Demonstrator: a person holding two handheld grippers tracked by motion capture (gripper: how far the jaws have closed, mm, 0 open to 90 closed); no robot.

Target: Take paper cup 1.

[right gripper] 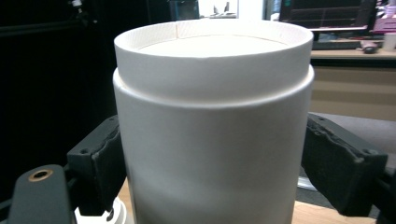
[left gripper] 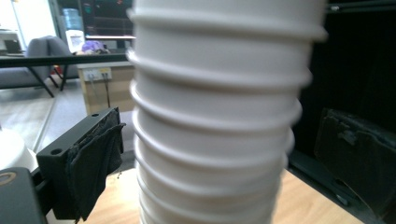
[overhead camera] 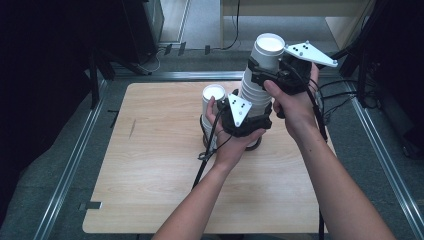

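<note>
My right gripper point(overhead camera: 270, 75) has its jaws on either side of the top cup point(right gripper: 212, 135) of the cup stack point(overhead camera: 255, 95), seemingly touching its sides, though whether they press I cannot tell. My left gripper point(overhead camera: 245, 117), lower on the stack, stands wide with its pads clear of the ribbed rims point(left gripper: 215, 140). A shorter stack point(overhead camera: 210, 112) stands just left of the stack on the table point(overhead camera: 150, 170); my hands hide both bases.

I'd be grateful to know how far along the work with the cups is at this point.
Done: a short pile of upturned cups stands on the table beside the tall stack. In hand: the right gripper has its pads against the top cup, while the left gripper brackets the stack lower down, jaws open. Left: many cups remain nested in the tall stack.
</note>
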